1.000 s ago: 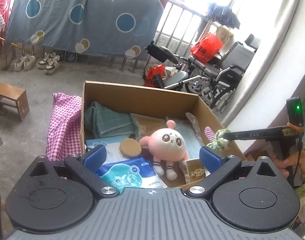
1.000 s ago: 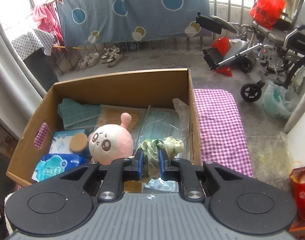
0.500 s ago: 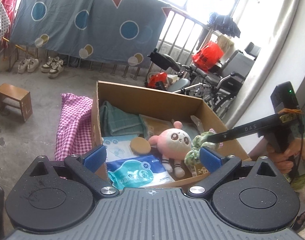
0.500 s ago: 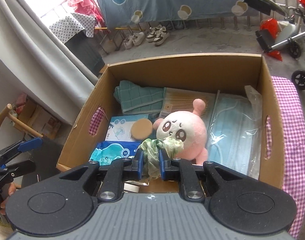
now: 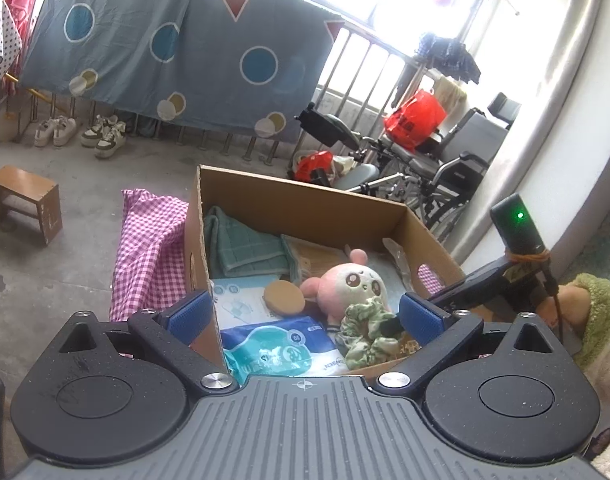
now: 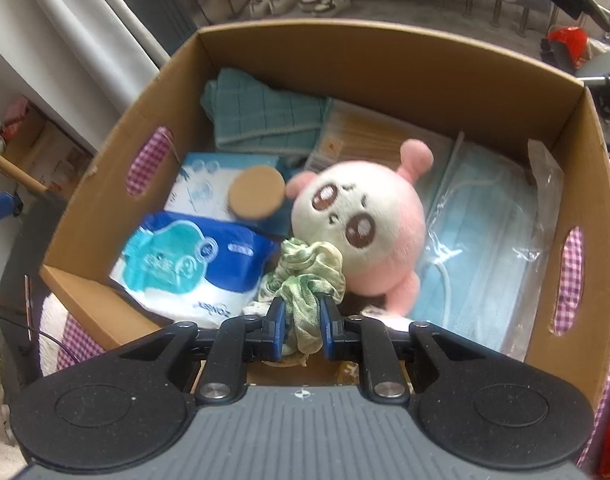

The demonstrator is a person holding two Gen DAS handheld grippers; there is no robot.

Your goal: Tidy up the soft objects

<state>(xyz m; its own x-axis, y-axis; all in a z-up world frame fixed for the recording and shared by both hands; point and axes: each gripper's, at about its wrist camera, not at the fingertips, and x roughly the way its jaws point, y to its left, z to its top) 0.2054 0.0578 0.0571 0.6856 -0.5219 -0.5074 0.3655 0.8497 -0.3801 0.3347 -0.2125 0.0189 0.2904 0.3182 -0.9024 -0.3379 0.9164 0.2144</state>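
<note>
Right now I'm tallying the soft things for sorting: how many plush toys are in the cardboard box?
1. The pink and white plush toy lies mid-box in the cardboard box, its head beside the green scrunchie held by the right gripper. Others could be hidden beneath the packets.

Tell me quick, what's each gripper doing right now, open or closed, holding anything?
Left gripper: open, holding nothing.
Right gripper: closed on the green scrunchie, over the cardboard box.
</note>
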